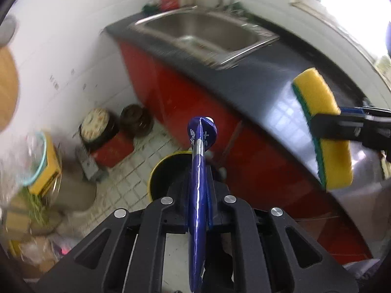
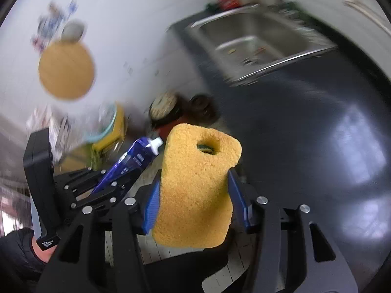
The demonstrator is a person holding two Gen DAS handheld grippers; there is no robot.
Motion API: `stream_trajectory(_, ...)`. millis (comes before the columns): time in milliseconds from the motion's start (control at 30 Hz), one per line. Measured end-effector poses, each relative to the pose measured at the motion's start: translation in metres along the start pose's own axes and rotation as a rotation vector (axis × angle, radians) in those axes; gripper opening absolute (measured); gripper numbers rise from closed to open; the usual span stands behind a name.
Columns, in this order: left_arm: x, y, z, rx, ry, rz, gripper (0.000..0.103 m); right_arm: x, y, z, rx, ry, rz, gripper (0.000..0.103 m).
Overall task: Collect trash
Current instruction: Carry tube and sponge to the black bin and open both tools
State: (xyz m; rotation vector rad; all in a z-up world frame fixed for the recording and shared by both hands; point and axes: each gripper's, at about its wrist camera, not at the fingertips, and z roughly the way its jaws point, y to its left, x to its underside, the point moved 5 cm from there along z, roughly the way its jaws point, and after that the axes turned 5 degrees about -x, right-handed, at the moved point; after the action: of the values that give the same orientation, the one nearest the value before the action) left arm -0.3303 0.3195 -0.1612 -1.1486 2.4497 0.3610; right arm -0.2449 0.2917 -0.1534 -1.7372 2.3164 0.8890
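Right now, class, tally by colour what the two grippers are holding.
Blue: 1, the tube in the left gripper.
Yellow: 1, the sponge in the right gripper.
Total: 2

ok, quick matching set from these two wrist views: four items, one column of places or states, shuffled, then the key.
Items:
1. blue tube
2. yellow sponge
3. steel sink
4. yellow-rimmed bin

Places/states:
A. set into the dark countertop
B. clamped in the left tool
C. on the tiled floor by the red cabinet
D. between the right tool's blue pads

Pairs: 1-B, 2-D, 3-A, 4-C
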Motion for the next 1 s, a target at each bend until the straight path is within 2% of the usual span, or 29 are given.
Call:
stream_trajectory(133,0.018,0.026,0.028,0.018,0.043,-0.048,0.009,-0.002,0.014,0.05,0.006,0.085,-0.018,0.051)
stream_trajectory(300,0.027,0.035,0.059,0.061,0.071,-0.076,0.009,-0.003,0.014,0.087,0.035,0.139,-0.022,0.052)
stream_trajectory(600,0.025,0.047,0.088,0.088,0.072,-0.072,0.009,-0.009,0.016,0.11,0.076,0.167,-0.025,0.055)
stream_trajectory(700,0.023,0.05,0.093,0.103,0.069,-0.076,0.011,-0.012,0.018,0.118,0.086,0.178,-0.025,0.061)
stream_trajectory(733,0.023,0.05,0.096,0.103,0.071,-0.071,0.013,-0.014,0.019,0.121,0.084,0.184,-0.023,0.064)
stream_trajectory(767,0.022,0.051,0.097,0.098,0.07,-0.065,0.022,-0.013,0.018,0.123,0.1,0.187,-0.025,0.066)
stream_trajectory(800,0.022,0.052,0.099,0.082,0.071,-0.058,0.041,-0.015,0.017,0.125,0.109,0.188,-0.026,0.067)
stream_trajectory(867,0.022,0.055,0.1,0.079,0.062,-0.059,0.055,-0.017,0.015,0.127,0.11,0.192,-0.019,0.07)
stream_trajectory(933,0.02,0.056,0.099,0.077,0.057,-0.057,0.055,-0.018,0.013,0.125,0.109,0.187,-0.011,0.071)
stream_trajectory(1000,0.019,0.056,0.097,0.068,0.053,-0.052,0.059,-0.018,0.01,0.119,0.109,0.177,-0.006,0.077)
